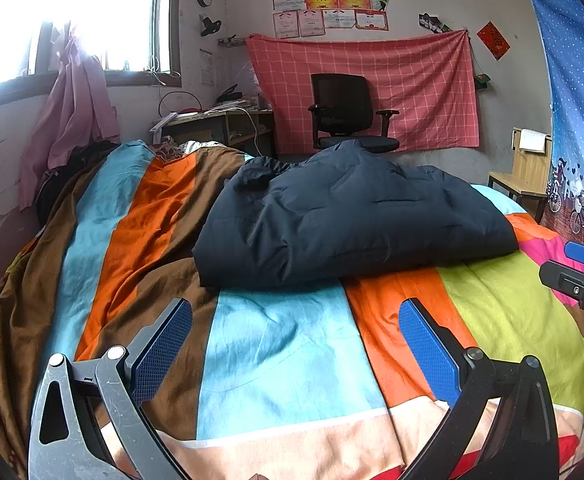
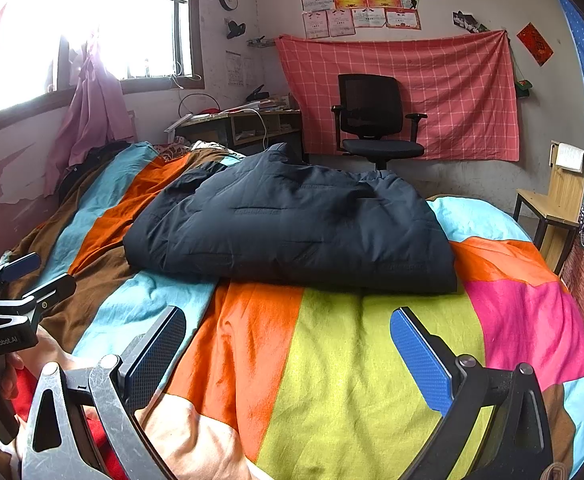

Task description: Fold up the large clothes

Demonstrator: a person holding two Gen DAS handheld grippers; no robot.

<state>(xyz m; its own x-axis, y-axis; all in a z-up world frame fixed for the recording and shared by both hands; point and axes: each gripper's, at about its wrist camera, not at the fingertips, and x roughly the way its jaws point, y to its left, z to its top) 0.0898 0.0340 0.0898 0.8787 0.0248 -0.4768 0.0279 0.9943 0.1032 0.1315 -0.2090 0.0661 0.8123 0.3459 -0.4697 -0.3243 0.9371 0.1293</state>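
**dark puffy jacket folded on the stripy bed**

a big dark navy puffy jacket (image 1: 355, 216) lies on the bed cover (image 1: 284, 360). it is folded into a thick, lumpy bundle. the near edge is fairly straight and flat on the cover. the top is bumpy and full of soft creases, with stitched lines across it. at the back left a rounded bit sticks up, maybe a sleeve or hood, too hard to tell. from the right wrist view the jacket (image 2: 292, 224) sits in the middle of the bed, across the blue, orange, green and pink stripes of the cover (image 2: 331, 380).

the left gripper (image 1: 295, 344) is near the front of the bed, above the blue stripe. its two blue pads (image 1: 427, 352) are far apart and nothing is between them. it is not touching the jacket.

the right gripper (image 2: 288, 344) is above the orange and green stripes. its blue pads (image 2: 419, 360) are wide apart too, with nothing held. it is also apart from the jacket.

each gripper shows at the side of the other one's view.

behind the bed stands a black office chair (image 1: 347, 112) in front of a red checked cloth (image 1: 371, 84) hung on the wall. a bright window (image 1: 72, 20) is on the left, with a pink curtain (image 1: 76, 108) by it. a wooden chair (image 2: 551, 200) is on the right.
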